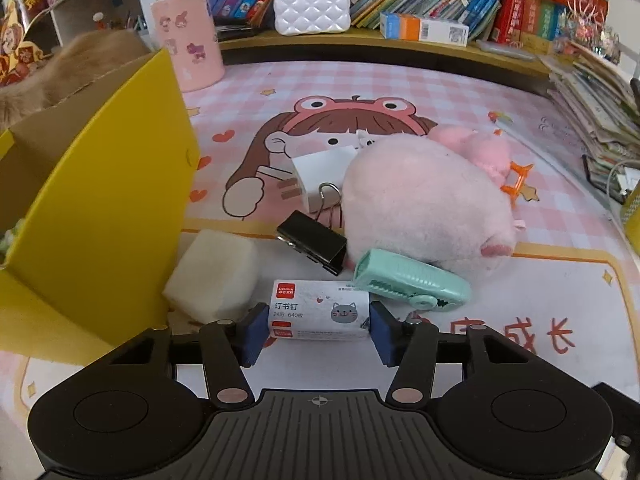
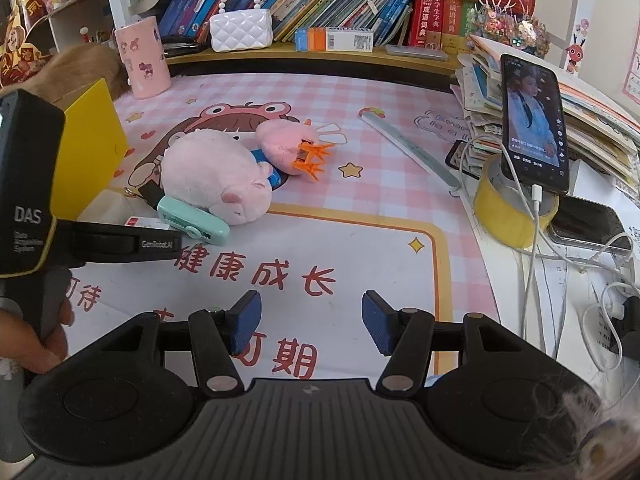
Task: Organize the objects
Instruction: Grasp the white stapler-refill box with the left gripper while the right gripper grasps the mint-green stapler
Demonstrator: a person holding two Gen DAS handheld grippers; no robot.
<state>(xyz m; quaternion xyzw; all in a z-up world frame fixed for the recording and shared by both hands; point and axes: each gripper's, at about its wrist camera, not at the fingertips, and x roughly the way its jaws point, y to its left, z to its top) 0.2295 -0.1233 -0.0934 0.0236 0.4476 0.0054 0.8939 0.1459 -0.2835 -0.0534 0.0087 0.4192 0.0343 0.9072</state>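
Blue pads of your left gripper (image 1: 318,326) sit on both short ends of the staple box (image 1: 320,312), so the jaws are closed on it, at a narrow-to-middle width. The box lies flat on the surface (image 1: 520,320), right between the jaws. Just ahead of the jaws, to the right, you see the mint clip (image 1: 412,286), and behind it the pink plush (image 1: 428,204). Ahead and slightly left is the black binder clip (image 1: 314,246), with the white plug (image 1: 320,178) further on. To the left of the jaws lies the foam block (image 1: 212,276), touching the yellow box (image 1: 100,184).

Your right gripper (image 2: 312,322) hangs over bare surface; its jaws stand about half open and nothing is between them. Far ahead of these jaws, to the left, are the same plush and mint clip. To their right a phone (image 2: 534,120) leans in a yellow tape roll (image 2: 508,212).
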